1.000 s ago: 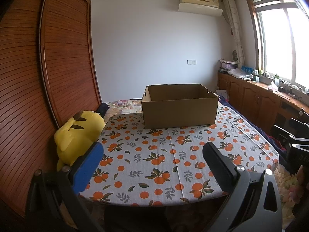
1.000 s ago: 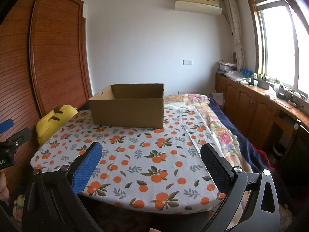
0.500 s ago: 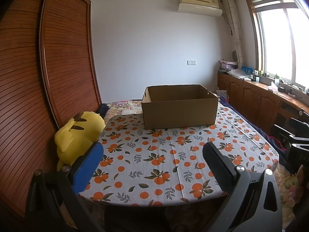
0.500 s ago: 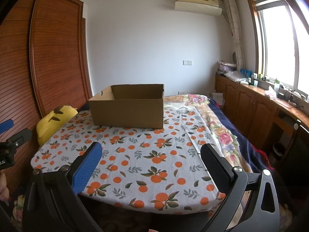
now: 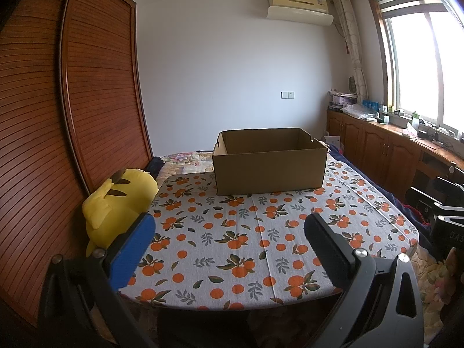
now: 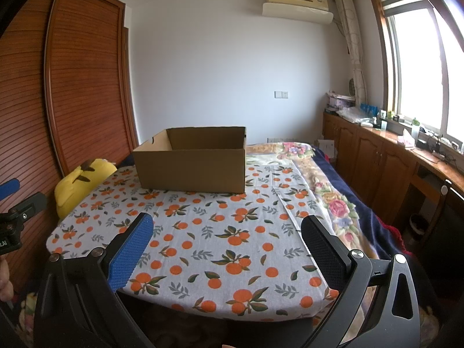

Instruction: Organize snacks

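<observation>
An open brown cardboard box (image 5: pixel 269 168) (image 6: pixel 191 163) stands at the far side of a table covered with an orange-print cloth (image 5: pixel 261 240) (image 6: pixel 226 232). What lies inside the box is hidden by its walls. No snacks show in either view. My left gripper (image 5: pixel 229 249) hovers open over the table's near edge, nothing between its fingers. Held the same way at the near edge, my right gripper (image 6: pixel 226 249) is open and holds nothing. The right gripper's body (image 5: pixel 443 208) appears at the right rim of the left wrist view; the left gripper's (image 6: pixel 14 214) at the left rim of the right wrist view.
A yellow plush toy (image 5: pixel 116 203) (image 6: pixel 81 182) leans at the table's left edge against a slatted wooden wardrobe (image 5: pixel 87 101). A flowered bedspread (image 6: pixel 333 197) lies to the right. Wooden cabinets (image 5: pixel 391 150) with small items run under the window.
</observation>
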{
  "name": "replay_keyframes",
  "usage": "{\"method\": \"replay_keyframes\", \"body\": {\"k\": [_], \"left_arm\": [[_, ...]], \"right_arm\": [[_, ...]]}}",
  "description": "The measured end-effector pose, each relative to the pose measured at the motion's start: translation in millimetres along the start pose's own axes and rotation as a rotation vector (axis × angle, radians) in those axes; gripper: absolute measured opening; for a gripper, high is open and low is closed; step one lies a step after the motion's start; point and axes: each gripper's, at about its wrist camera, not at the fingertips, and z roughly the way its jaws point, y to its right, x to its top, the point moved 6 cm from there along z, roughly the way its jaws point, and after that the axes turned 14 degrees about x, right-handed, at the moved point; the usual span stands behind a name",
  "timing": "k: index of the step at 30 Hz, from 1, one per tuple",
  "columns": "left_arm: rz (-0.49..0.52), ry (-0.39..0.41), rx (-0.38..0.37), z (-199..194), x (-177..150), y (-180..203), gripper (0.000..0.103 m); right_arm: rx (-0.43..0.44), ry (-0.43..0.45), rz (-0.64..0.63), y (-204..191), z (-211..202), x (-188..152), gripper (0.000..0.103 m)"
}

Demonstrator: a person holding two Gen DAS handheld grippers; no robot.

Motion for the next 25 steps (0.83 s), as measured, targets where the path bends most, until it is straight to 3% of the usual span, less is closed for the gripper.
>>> {"method": "replay_keyframes", "body": {"k": [25], "left_arm": [[-0.002,0.004,-0.003,-1.5,3.2,-0.5,0.103]], "right_arm": [[0.001,0.001,0.0,-0.6,-0.3,0.7,0.103]]}}
